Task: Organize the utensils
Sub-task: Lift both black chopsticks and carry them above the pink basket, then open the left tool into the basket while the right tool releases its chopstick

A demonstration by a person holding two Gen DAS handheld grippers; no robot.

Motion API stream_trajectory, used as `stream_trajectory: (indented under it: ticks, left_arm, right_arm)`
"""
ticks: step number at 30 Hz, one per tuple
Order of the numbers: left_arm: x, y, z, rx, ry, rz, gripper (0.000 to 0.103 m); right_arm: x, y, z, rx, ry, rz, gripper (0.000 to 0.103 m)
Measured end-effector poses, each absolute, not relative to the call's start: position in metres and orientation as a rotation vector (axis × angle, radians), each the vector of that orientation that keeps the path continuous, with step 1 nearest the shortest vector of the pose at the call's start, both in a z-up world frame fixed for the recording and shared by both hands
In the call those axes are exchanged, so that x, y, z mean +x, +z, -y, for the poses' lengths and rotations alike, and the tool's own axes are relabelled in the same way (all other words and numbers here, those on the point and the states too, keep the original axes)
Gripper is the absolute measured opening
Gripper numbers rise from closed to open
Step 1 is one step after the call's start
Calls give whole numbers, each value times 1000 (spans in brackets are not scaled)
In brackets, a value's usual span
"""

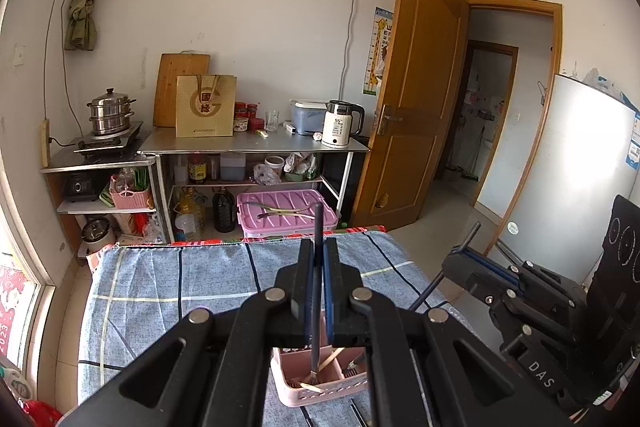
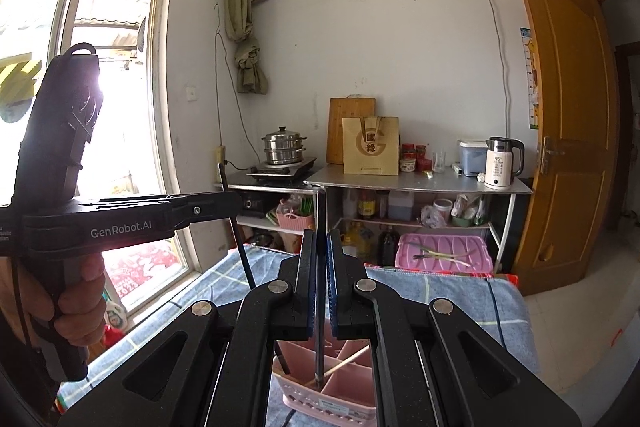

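Note:
My left gripper (image 1: pixel 319 247) is shut on a thin dark utensil handle (image 1: pixel 317 227) held upright, its lower end in a pink divided utensil holder (image 1: pixel 320 383) on the blue checked cloth. My right gripper (image 2: pixel 320 239) is shut on another dark upright utensil (image 2: pixel 320 215) whose tip reaches into the same pink holder (image 2: pixel 332 379). Wooden chopsticks lean inside the holder (image 1: pixel 330 359). Each gripper shows in the other's view: the right one (image 1: pixel 464 251) and the left one (image 2: pixel 236 203), both with a dark rod.
The table with the blue checked cloth (image 1: pixel 180 287) ends at a red hem at the far side. Behind it stand a steel shelf with a kettle (image 1: pixel 340 125), steamer pot (image 1: pixel 110 113) and paper bag, a pink storage box (image 1: pixel 284 213), and an open wooden door (image 1: pixel 416 99).

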State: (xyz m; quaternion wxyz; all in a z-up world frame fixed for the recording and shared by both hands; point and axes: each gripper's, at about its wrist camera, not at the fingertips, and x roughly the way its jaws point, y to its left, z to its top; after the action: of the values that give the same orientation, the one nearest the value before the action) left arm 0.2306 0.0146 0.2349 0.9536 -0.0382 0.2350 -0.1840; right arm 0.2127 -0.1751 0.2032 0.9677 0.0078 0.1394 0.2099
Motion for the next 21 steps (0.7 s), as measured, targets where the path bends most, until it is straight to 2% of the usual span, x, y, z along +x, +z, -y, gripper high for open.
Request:
stream_trajectory:
  ticks: [15,21]
  left_arm:
    - [272,164,-21,-121,-367,-643,5]
    - [273,149,-26,-138,-364,-658,6]
  right_arm:
    - [247,151,173,36,413,-426,5]
    - [253,138,177,50,409,-473,5]
